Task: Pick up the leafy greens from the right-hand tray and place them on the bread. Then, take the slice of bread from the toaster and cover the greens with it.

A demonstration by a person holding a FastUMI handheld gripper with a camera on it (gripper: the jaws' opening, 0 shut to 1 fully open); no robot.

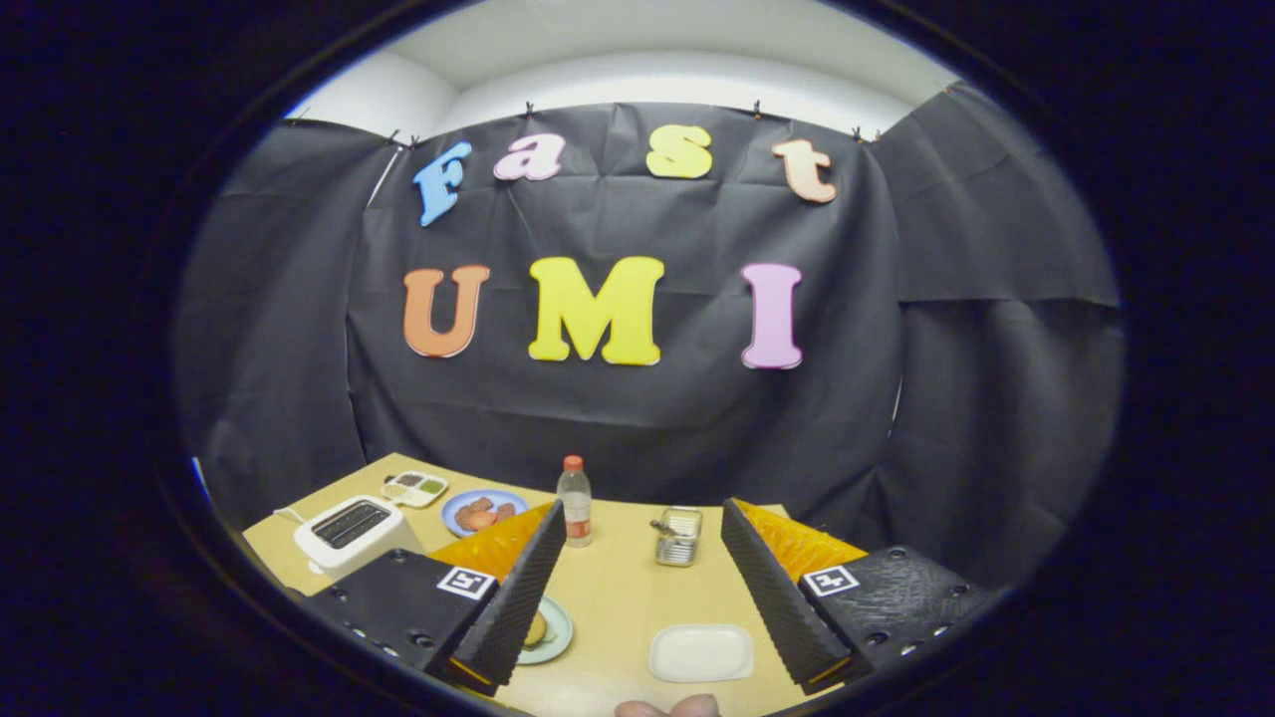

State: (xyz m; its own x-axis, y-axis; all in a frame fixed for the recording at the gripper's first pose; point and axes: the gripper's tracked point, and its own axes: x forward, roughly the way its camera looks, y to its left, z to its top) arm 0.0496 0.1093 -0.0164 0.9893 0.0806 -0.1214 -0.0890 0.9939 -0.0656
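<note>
My gripper point(642, 518) is held above the wooden table point(618, 588), open, with its ribbed black fingers point(523, 588) wide apart and nothing between them. A white rectangular tray point(700, 652) lies low between the fingers, near the right one, and its surface looks bare. A pale green plate point(551, 629) sits by the left finger, which hides most of it; something yellowish-green point(536, 629) shows on it. The white toaster point(349, 530) stands to the left beyond the left finger. Its slots look dark, and I cannot tell whether bread is in them.
A blue plate with reddish food point(483, 511), a small divided white dish point(416, 487), a clear bottle with a red cap point(575, 501) and a metal holder point(678, 536) stand farther back. A person's fingertips point(669, 708) show at the near table edge.
</note>
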